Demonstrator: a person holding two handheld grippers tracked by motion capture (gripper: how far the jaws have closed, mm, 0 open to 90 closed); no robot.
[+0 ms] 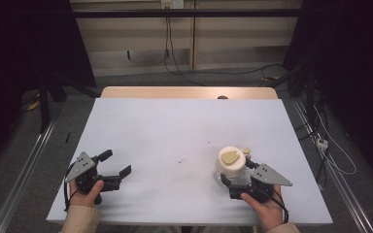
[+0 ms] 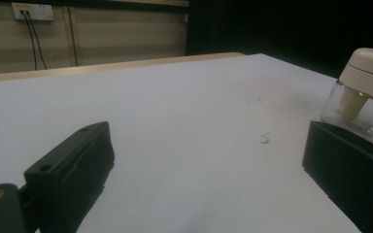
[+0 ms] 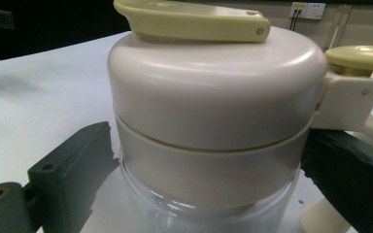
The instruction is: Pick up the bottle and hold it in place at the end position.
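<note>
As seen from the high view: the clear jar [image 1: 230,167] with a cream lid is set on the white table [image 1: 175,126], near and right of centre.
Nearer gripper, high view: the right gripper [image 1: 234,183] is placed just on the near side of the jar, jaws spread to either side of its base; the left gripper [image 1: 119,165] is kept well apart at the near left, jaws spread on nothing.
Left gripper view: the jar [image 2: 362,92] is found far to the right, beyond the right-hand jaw.
Right gripper view: the jar [image 3: 213,121] is met dead ahead, upright between the spread jaws; contact cannot be told.
Axis: vertical, so a sideways closure on the glass body would be called for.
</note>
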